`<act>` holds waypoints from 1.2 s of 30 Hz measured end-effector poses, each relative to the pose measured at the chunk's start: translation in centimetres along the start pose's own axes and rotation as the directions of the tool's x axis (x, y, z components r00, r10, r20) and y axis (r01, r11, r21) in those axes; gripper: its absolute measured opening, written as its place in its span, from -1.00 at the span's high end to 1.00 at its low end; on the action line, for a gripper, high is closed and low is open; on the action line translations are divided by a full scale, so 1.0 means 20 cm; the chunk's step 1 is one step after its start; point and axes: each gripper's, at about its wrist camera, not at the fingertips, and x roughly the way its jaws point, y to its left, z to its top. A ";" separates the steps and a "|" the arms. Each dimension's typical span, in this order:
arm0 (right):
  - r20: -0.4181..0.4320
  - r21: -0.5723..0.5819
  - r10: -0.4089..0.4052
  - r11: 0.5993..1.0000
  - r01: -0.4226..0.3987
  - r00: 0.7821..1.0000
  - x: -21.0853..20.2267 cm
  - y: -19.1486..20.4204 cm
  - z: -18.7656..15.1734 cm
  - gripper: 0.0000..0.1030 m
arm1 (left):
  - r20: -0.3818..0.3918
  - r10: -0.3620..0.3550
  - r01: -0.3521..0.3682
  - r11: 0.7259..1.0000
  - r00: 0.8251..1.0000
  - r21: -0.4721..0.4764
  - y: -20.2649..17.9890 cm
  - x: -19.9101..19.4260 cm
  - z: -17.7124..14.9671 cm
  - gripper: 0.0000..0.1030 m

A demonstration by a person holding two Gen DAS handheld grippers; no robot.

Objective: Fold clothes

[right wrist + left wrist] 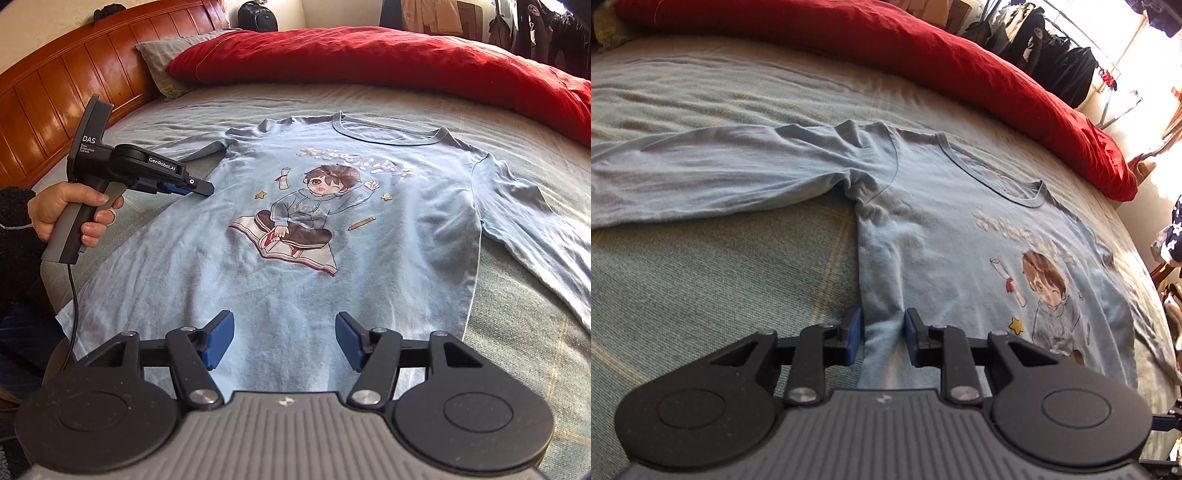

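A light blue long-sleeved shirt (pixel 295 295) with a cartoon print (pixel 295 214) lies flat, front up, on the bed. In the left wrist view its sleeve (pixel 701 173) stretches out to the left. My left gripper (pixel 882 339) sits low over the shirt's side seam below the armpit. Its jaws stand a little apart, with a raised ridge of fabric (pixel 884 325) between the blue pads. The right wrist view shows this left gripper (pixel 207 190) side-on, held by a hand (pixel 62 206). My right gripper (pixel 284 339) is open over the shirt's lower part, its pads holding nothing.
A red duvet (pixel 369 55) is bunched along the far side of the grey-green bed sheet (pixel 701 277). A wooden headboard (pixel 55 92) and a grey pillow (pixel 159 55) stand at the left. Dark clothes hang on a rack (pixel 1052 48) beyond the bed.
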 end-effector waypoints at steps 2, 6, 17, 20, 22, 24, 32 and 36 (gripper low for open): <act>-0.002 -0.006 0.001 1.000 -0.001 1.000 0.00 0.01 0.00 -0.27 | -0.003 -0.037 0.037 0.999 0.999 -0.030 0.02 -0.01 0.02 0.48; 0.009 -0.003 0.008 1.000 -0.008 1.000 -0.02 0.00 0.00 -0.30 | 0.048 -0.097 0.104 0.973 0.994 -0.204 0.16 -0.08 0.05 0.49; 0.003 0.011 0.013 1.000 -0.013 1.000 0.00 -0.02 -0.02 -0.32 | 0.014 -0.055 0.056 0.992 0.998 -0.114 0.11 -0.02 0.04 0.54; 0.002 0.001 0.005 1.000 -0.005 1.000 0.00 -0.01 -0.02 -0.32 | 0.006 -0.001 0.001 1.000 1.000 -0.022 0.03 0.00 0.03 0.55; 0.002 0.003 -0.004 1.000 0.004 1.000 0.00 -0.01 -0.02 -0.32 | 0.017 0.042 -0.042 0.998 0.999 0.046 -0.02 0.01 0.01 0.58; 0.003 0.005 -0.007 1.000 0.007 1.000 0.00 -0.02 -0.02 -0.32 | 0.029 0.082 -0.084 0.990 0.996 0.110 -0.08 0.01 -0.01 0.78; 0.021 0.008 -0.016 1.000 0.016 1.000 -0.04 -0.03 -0.02 -0.32 | 0.067 0.199 -0.205 0.973 0.978 0.103 0.00 -0.09 0.04 0.96; 0.037 0.042 -0.036 0.999 0.035 0.999 -0.04 -0.10 0.02 -0.34 | 0.045 0.073 -0.077 0.993 0.996 0.090 -0.03 -0.14 0.02 0.92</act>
